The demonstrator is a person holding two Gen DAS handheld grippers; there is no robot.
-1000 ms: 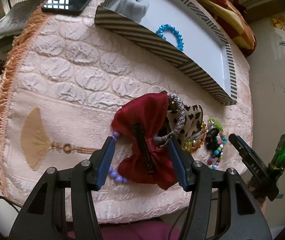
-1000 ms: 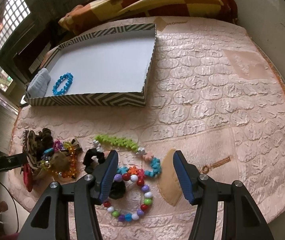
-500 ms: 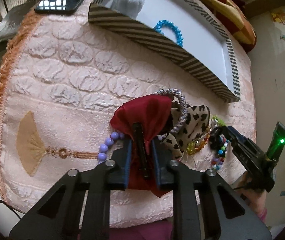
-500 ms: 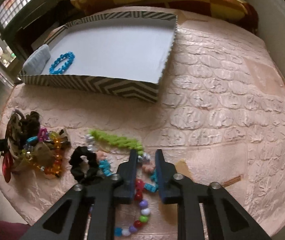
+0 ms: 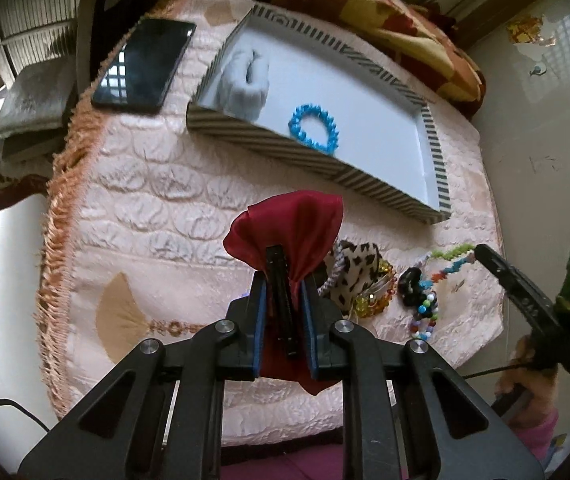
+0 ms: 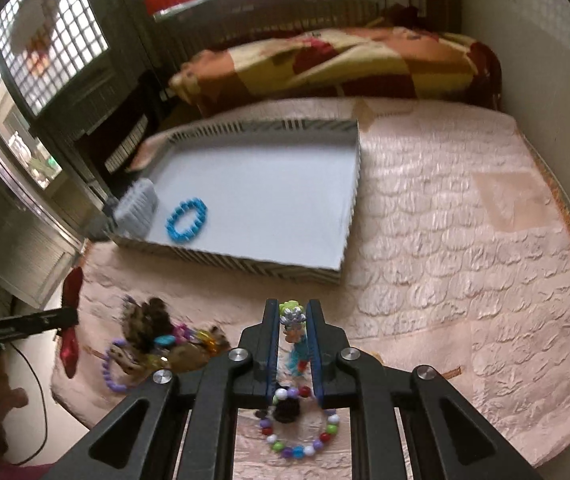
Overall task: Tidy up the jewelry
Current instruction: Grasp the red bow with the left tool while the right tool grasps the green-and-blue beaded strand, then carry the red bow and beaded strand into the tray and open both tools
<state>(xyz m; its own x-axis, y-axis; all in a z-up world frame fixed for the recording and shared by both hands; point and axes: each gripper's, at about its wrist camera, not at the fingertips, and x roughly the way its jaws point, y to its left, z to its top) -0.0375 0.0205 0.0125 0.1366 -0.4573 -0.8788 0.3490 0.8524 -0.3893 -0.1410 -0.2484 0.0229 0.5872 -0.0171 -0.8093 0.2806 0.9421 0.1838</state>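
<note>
Left wrist view: my left gripper (image 5: pixel 283 322) has its fingers clenched on the black clip of the red bow (image 5: pixel 289 228), lifted off the bedspread (image 5: pixel 145 184), tightening a little yet. The striped tray (image 5: pixel 305 156) lies beyond. The loose satin could snag the leopard scrunchie (image 5: pixel 355 270) beside it.

Right wrist view: my right gripper (image 6: pixel 293 346) clamps the colourful bead strand (image 6: pixel 295 340). Its dangling end may catch the bead bracelet (image 6: pixel 299 424) beneath or slip free before the tray.

A tray (image 6: pixel 349 200) lies on the bed (image 6: pixel 465 240), with a bracelet (image 6: pixel 186 220) inside near its left end. A phone (image 5: pixel 145 66) lies left of the tray. A heap of jewelry (image 6: pixel 157 344) sits before the tray, near the bed's edge.
</note>
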